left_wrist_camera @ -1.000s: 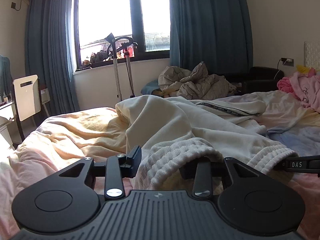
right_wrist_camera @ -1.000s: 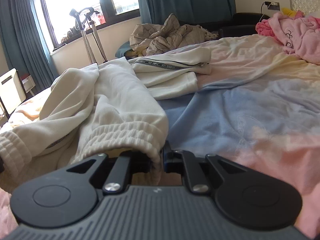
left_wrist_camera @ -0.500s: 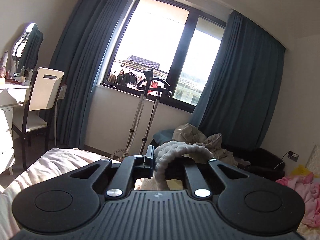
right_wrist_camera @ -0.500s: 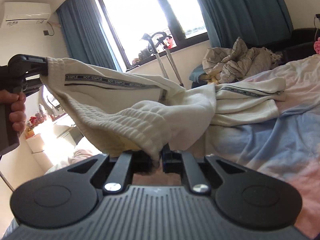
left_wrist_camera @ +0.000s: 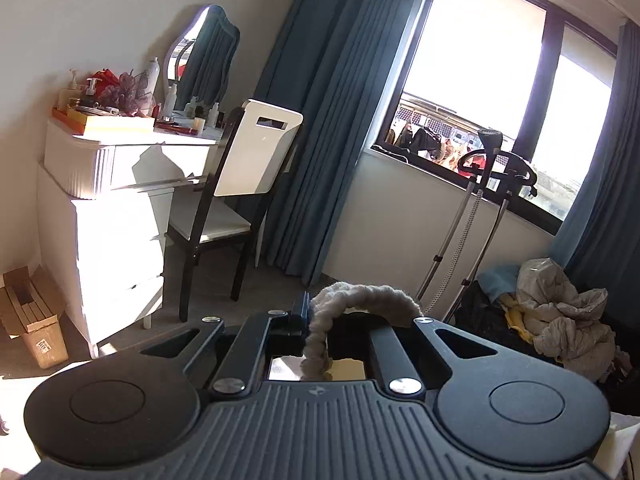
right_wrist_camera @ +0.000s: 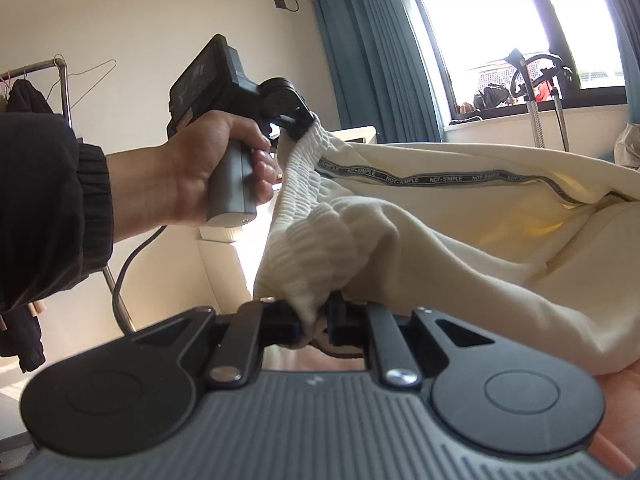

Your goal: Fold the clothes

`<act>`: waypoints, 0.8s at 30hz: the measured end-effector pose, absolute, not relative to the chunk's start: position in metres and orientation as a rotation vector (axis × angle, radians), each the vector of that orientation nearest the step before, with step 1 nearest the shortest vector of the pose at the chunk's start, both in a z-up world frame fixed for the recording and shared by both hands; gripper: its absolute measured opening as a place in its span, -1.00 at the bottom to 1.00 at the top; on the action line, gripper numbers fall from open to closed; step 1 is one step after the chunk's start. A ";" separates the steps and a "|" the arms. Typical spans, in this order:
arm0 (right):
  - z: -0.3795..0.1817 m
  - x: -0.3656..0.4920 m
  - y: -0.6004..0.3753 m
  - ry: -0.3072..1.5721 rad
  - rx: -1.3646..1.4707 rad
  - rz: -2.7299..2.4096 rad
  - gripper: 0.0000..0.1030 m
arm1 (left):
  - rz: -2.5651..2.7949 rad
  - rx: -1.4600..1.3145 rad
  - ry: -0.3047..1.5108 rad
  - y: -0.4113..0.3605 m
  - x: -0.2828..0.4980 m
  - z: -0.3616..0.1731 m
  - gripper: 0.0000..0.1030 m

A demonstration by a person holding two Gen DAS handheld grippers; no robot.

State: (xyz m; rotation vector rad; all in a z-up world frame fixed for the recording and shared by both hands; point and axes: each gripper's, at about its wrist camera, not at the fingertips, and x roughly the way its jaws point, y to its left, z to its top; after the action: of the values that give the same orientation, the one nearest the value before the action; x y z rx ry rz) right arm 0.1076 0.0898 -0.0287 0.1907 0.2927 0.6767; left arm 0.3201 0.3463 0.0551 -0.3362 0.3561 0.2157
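Observation:
A cream garment [right_wrist_camera: 460, 240] with a ribbed band and a dark printed tape stripe hangs stretched in the air between both grippers. In the left wrist view my left gripper [left_wrist_camera: 316, 320] is shut on the ribbed band [left_wrist_camera: 368, 294], which arches over its fingers. The right wrist view shows that left gripper [right_wrist_camera: 298, 124] held by a hand [right_wrist_camera: 208, 160] in a dark sleeve, pinching the band's top corner. My right gripper [right_wrist_camera: 320, 320] pinches a bunched fold of the ribbed band [right_wrist_camera: 304, 256]; its jaws are easing open slightly, the cloth still between them.
A white dresser [left_wrist_camera: 120, 208] with a mirror and bottles, a white-backed chair [left_wrist_camera: 248, 160], a cardboard box [left_wrist_camera: 32, 320], a garment steamer stand [left_wrist_camera: 480, 200] and a heap of bedding [left_wrist_camera: 560, 312] stand by the blue curtains [left_wrist_camera: 328, 120]. A clothes rack [right_wrist_camera: 60, 80] is at left; the pink bed sheet [right_wrist_camera: 624, 400] lies below right.
Both grippers lifted the cream garment off the bed and swung left. The left view turned from the bed to the dresser, and its jaws closed tight on the ribbed band.

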 end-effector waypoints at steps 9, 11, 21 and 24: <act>-0.059 0.147 0.120 0.417 0.200 0.724 -0.61 | 0.201 -0.351 0.545 0.386 0.361 -0.029 -0.76; -0.058 0.149 0.122 0.428 0.195 0.743 -0.46 | 0.193 -0.347 0.561 0.389 0.355 -0.025 -0.66; -0.026 0.094 0.096 0.467 0.069 0.829 0.41 | 0.307 -0.276 0.527 0.369 0.247 0.042 0.56; -0.013 0.065 0.063 0.442 0.026 0.779 0.41 | 0.290 -0.305 0.505 0.348 0.201 0.060 0.58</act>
State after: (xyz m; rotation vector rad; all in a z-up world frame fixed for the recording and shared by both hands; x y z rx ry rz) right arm 0.0649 0.0628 -0.0134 0.0261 0.4422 0.7787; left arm 0.2009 0.3482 0.0595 -0.3051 0.5048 0.2898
